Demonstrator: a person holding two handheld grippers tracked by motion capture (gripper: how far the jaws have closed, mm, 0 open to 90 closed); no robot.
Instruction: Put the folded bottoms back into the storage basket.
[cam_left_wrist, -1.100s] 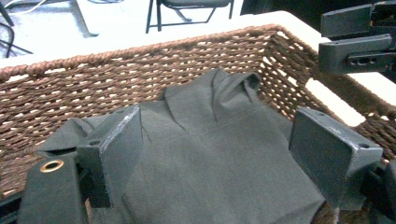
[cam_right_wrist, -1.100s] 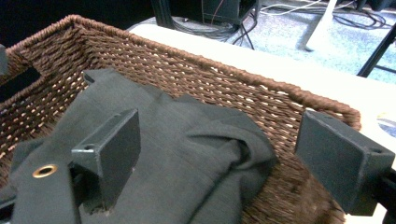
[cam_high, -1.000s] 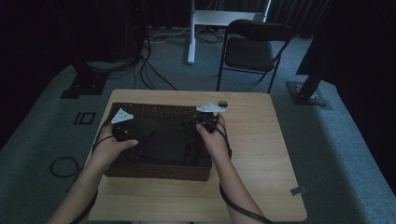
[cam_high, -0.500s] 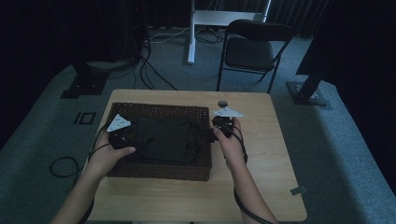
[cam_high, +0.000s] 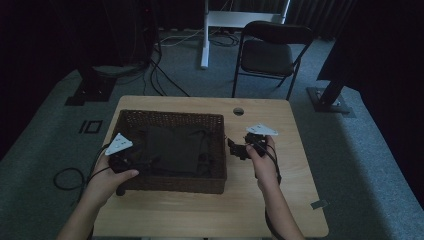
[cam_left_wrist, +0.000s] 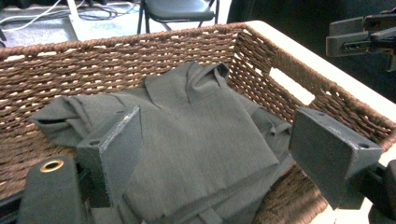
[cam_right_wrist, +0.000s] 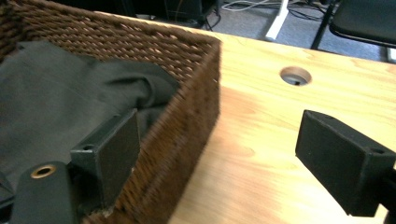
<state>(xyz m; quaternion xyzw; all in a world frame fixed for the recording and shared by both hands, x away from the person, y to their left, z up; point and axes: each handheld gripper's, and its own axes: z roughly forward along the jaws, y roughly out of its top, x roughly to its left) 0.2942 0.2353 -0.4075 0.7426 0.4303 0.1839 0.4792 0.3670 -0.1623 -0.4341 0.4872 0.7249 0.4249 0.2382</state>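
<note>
High view: a rectangular woven wicker basket (cam_high: 172, 182) sits left of centre on the pale wooden table (cam_high: 280, 210), a folded dark cloth (cam_high: 175, 149) lying flat inside. The left gripper (cam_high: 131, 162) is at the basket's left edge, the right gripper (cam_high: 239, 150) just beside its right wall.

Left gripper view: spread jaws frame the smooth grey-green cloth (cam_left_wrist: 205, 140) at centre; coarse brown weave (cam_left_wrist: 116, 60) across the top.

Right gripper view: jaws spread, straddling the basket's wall (cam_right_wrist: 187, 135); a round hole (cam_right_wrist: 295, 75) upper right.

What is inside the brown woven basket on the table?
Inside the woven basket lies one folded dark grey garment, its collar toward the far wall. It covers most of the basket floor, so anything beneath it cannot be seen.
</note>
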